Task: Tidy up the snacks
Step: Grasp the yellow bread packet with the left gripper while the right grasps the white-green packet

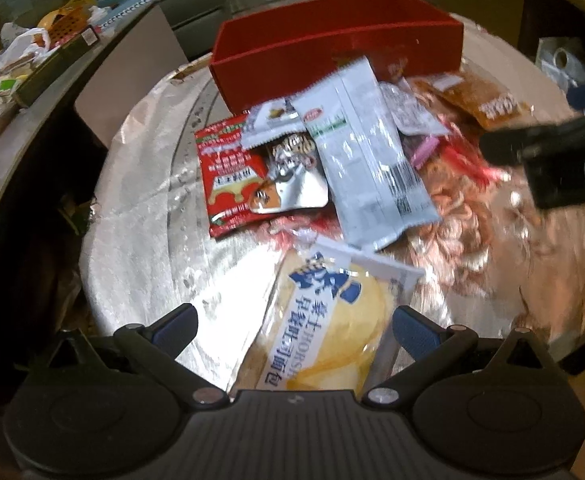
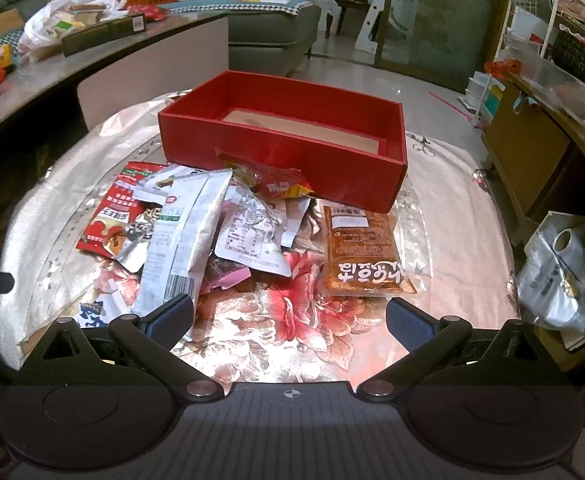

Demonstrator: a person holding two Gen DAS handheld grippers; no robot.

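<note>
A loose pile of snack packets is spread on the cloth-covered bench (image 2: pixel 444 200), directly in front of an open red box (image 2: pixel 284 140). The box appears empty apart from a card liner on its floor, so the task is judged to be at its start: a first pick is in hand.

In the left wrist view, a bread packet (image 1: pixel 324 320) with blue lettering lies nearest, between the spread fingers of the left gripper (image 1: pixel 292 326). The fingers are open and no contact with the wrapper can be confirmed. Beyond it lie a long white packet (image 1: pixel 368 148), a red packet (image 1: pixel 228 176) and a silver packet (image 1: pixel 292 176), overlapping one another.

In the right wrist view, the fingers of the right gripper (image 2: pixel 288 320) are open and hold nothing; only floral cloth lies between them. An orange packet (image 2: pixel 364 248) lies flat just ahead, with its far end close to the box wall. A small red packet (image 2: pixel 276 180) leans against that wall.

The next move is judged to call for closure of the left fingers on the bread packet, followed by a lift over the near wall of the box. A light grip is advised, as the contents appear soft.
</note>
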